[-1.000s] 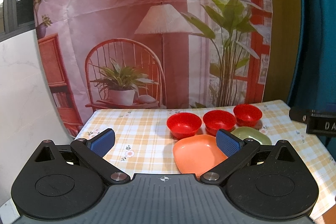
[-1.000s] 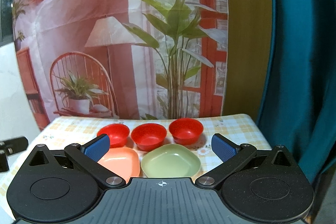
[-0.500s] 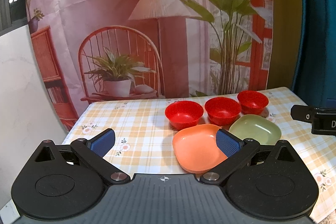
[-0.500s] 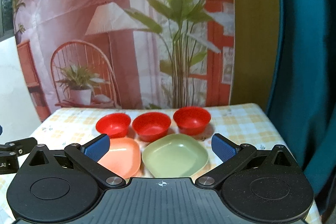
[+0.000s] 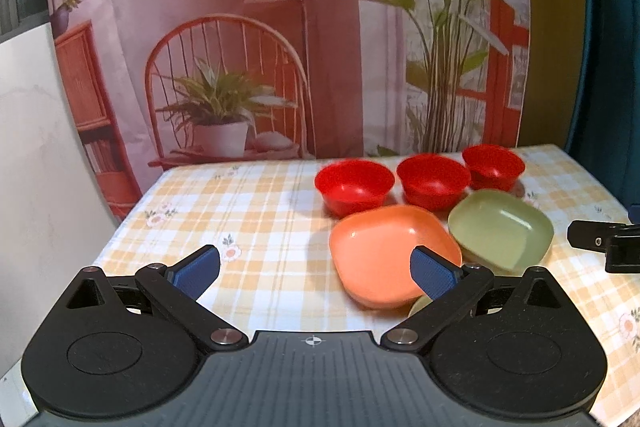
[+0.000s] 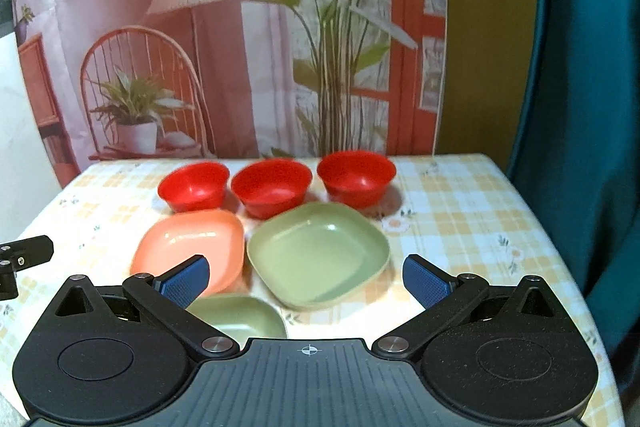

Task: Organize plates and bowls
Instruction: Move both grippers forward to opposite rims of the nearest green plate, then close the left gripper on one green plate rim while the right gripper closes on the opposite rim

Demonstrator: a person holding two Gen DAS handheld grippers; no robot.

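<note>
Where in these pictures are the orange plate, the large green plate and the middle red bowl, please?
orange plate (image 5: pixel 384 247): left wrist view, on its inner floor.
large green plate (image 6: pixel 320 247): right wrist view, on its inner floor.
middle red bowl (image 6: pixel 272 187): right wrist view, inside its hollow.

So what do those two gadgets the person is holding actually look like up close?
Each hand-held gripper, left and right, looks the same: a dark grey ribbed body with a small white crosshair mark, two rounded black housings with circular caps, and black link arms on silver pivot pins. The fingers carry textured blue rectangular pads. No cables, hands or sleeves show.
</note>
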